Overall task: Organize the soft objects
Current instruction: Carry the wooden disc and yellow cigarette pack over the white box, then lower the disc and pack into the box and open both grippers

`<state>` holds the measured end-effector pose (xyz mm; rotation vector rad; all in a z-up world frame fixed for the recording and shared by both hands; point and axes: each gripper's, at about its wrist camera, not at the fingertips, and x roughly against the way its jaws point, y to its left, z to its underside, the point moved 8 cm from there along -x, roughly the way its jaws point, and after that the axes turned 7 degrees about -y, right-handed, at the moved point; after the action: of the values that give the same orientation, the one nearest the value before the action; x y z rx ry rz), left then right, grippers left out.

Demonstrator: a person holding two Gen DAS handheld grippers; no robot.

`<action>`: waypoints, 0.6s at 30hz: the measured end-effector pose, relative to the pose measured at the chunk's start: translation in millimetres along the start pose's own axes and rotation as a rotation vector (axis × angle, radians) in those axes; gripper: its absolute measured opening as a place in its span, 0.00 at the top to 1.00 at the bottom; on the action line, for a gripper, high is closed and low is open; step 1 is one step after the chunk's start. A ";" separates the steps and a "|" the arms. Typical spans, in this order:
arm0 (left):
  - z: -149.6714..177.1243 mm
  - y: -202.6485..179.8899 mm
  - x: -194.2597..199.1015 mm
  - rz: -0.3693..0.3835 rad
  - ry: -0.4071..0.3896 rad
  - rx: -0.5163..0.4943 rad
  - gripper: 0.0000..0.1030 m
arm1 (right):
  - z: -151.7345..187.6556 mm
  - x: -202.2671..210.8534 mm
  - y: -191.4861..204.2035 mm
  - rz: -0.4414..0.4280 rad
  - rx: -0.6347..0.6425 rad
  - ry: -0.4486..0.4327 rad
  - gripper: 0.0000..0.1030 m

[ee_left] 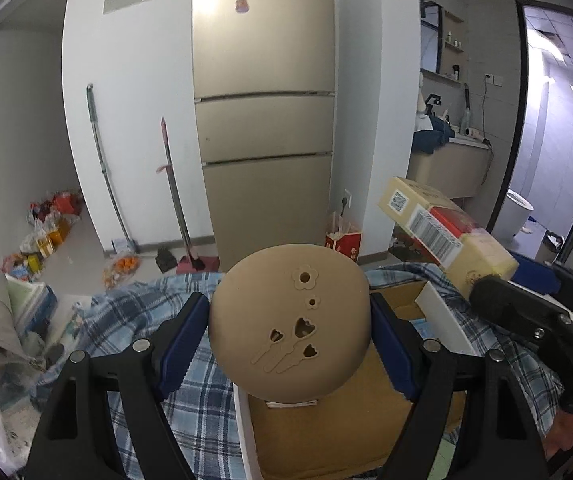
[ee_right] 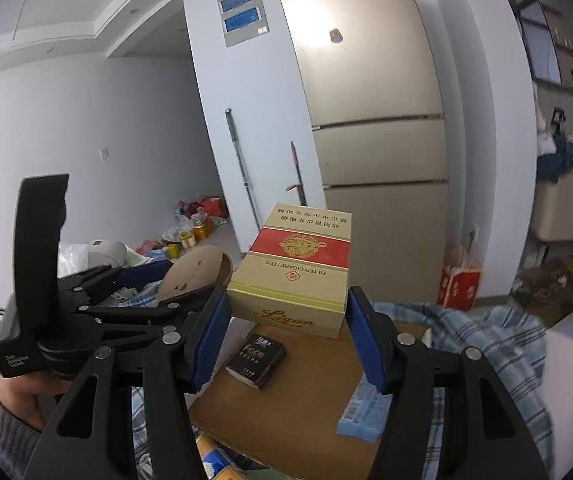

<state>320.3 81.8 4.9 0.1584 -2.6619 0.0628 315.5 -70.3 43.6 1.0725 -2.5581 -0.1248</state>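
My left hand-held gripper (ee_left: 288, 344) pinches a smooth, rounded tan disc (ee_left: 288, 320) with flower-shaped cutouts; my right hand-held gripper (ee_right: 286, 336) squeezes a glossy rectangular cigarette carton (ee_right: 298, 272).

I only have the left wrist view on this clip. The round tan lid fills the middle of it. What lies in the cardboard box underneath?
Observer: The right wrist view shows a small black pack marked Face lying on the box floor.
Operator: Anything else in there?
Observer: A light blue packet lies near the box's right edge.
Operator: What is printed on the carton in the right tool?
Observer: The carton reads "Filter Cigarettes", with a red band across its top, and the right tool is clamped on its sides.
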 end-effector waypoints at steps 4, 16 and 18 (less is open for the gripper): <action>10.7 5.1 -11.7 0.007 0.027 0.012 0.21 | 13.2 -11.9 -7.6 -0.019 -0.049 0.039 0.44; 61.4 7.7 -59.9 0.066 0.211 0.030 0.21 | 67.2 -47.4 -29.2 -0.013 -0.167 0.216 0.44; 66.3 9.5 -64.9 0.067 0.225 0.040 0.21 | 70.7 -50.8 -33.4 0.017 -0.161 0.229 0.44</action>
<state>346.4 93.0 -83.9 0.0697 -2.4423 0.1464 345.1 -62.3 -44.5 0.9457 -2.3093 -0.1885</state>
